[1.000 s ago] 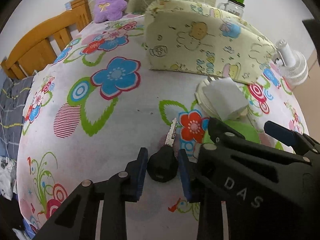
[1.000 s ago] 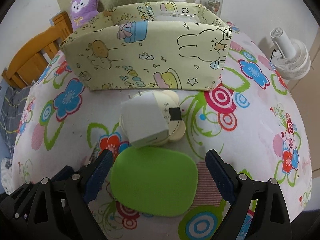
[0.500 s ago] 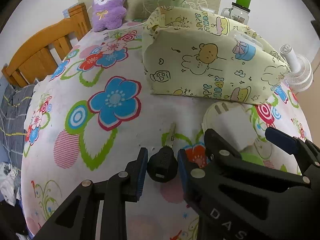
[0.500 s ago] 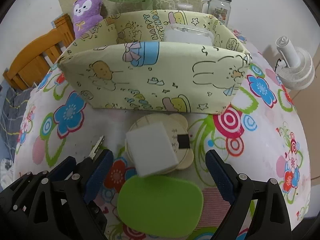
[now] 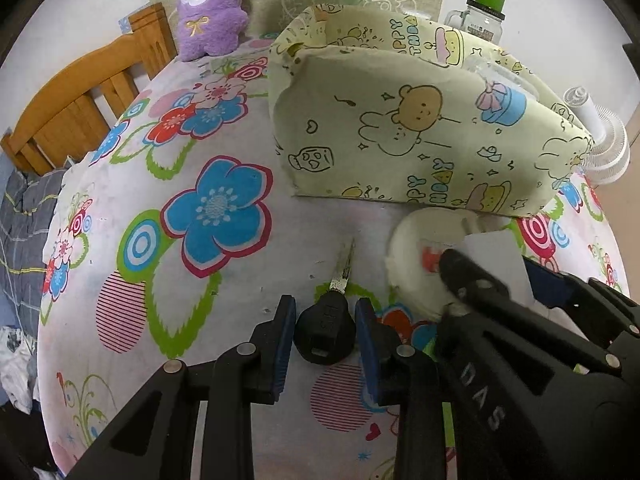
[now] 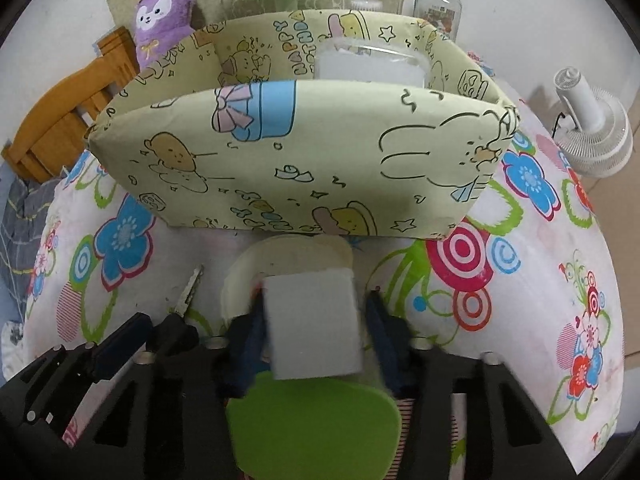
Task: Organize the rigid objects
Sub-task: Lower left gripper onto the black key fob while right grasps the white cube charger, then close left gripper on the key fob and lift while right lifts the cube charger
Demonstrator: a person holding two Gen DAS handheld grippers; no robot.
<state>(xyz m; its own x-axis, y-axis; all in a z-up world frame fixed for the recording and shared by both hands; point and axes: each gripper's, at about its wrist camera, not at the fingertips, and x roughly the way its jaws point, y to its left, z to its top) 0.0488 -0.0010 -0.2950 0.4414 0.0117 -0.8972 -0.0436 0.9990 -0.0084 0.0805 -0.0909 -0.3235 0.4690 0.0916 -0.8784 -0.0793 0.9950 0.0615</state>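
Note:
My left gripper (image 5: 325, 334) is shut on a black-headed key (image 5: 327, 330), its metal blade pointing toward the yellow cartoon-print fabric bin (image 5: 424, 152). The key also shows in the right wrist view (image 6: 180, 312). My right gripper (image 6: 314, 330) stands with its blue pads around a white block (image 6: 314, 324); motion blur hides whether they touch it. The block lies on a cream round disc (image 6: 288, 264) just before the bin (image 6: 304, 160). A green rounded pad (image 6: 312, 420) lies below the block.
A clear plastic container (image 6: 368, 64) sits inside the bin. A purple plush (image 5: 212, 8), a green fan and a glass jar (image 5: 480, 20) stand behind it. A small white fan (image 6: 592, 132) lies at right; a wooden chair (image 5: 80, 108) at left.
Both grippers moved forward toward the bin. My right gripper's jaws narrowed from wide open to either side of the white block. The left one kept the key.

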